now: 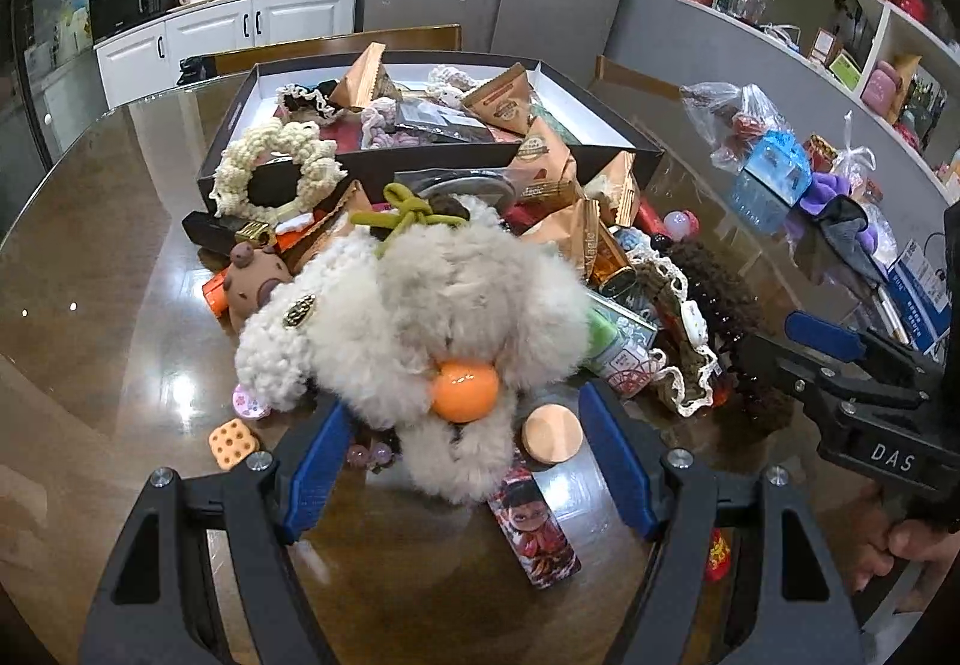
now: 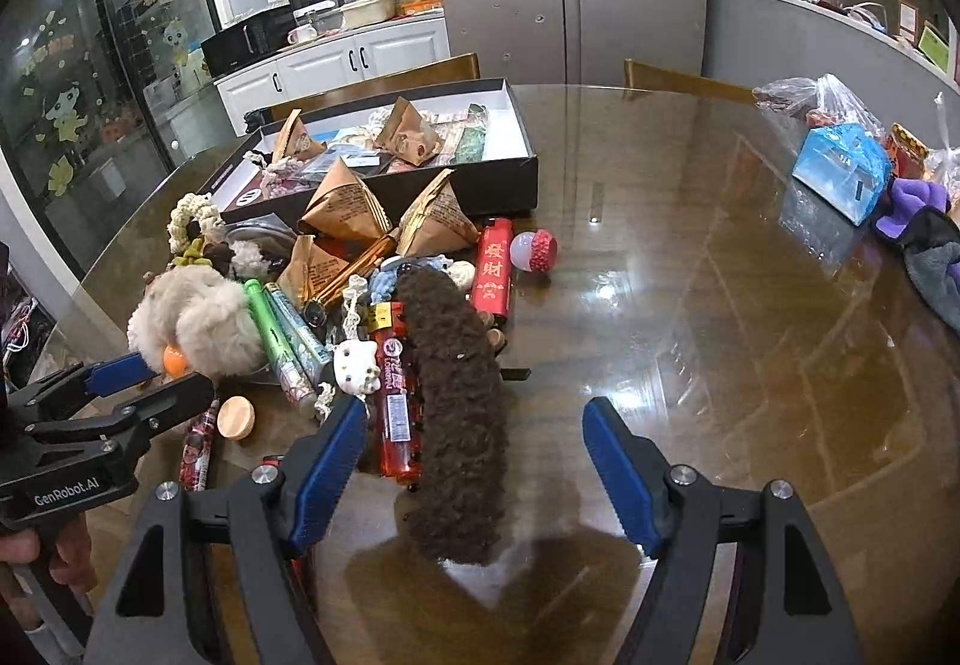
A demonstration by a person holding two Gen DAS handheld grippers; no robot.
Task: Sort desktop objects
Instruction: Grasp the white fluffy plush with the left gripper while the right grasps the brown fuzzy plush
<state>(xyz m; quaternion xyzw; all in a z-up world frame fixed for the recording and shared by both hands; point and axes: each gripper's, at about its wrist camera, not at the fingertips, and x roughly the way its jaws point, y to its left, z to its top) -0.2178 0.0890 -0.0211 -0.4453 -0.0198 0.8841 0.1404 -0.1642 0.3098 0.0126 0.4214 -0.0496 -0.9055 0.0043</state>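
The left tongs (image 1: 465, 476) stand released, their blue pads spread to either side of a cream fluffy plush (image 1: 432, 305) with an orange ball (image 1: 465, 389) at its lower edge; the pads sit apart from the fur, and the plush's lower tuft lies between them on the glossy tabletop (image 1: 108, 317). Just ahead of the right pad lies a round wooden lid (image 1: 552, 434), and a printed cartoon tube (image 1: 537, 521) lies between the fingers, partly covered by the plush. Much of the pile beyond the plush is buried, so single items are hard to tell apart. Farther ahead sits a black box (image 1: 432, 167), its contents crowded and partly hidden by foil pyramid packets (image 1: 540, 167). The right tongs (image 2: 474, 476) are likewise released, wide apart, with the near end of a long brown fuzzy strip (image 2: 456, 395) lying between the pads and touching neither. A red lighter (image 2: 396, 413) lies just beside the left pad, half under the strip. The person's hands are cut off at the frame edges.
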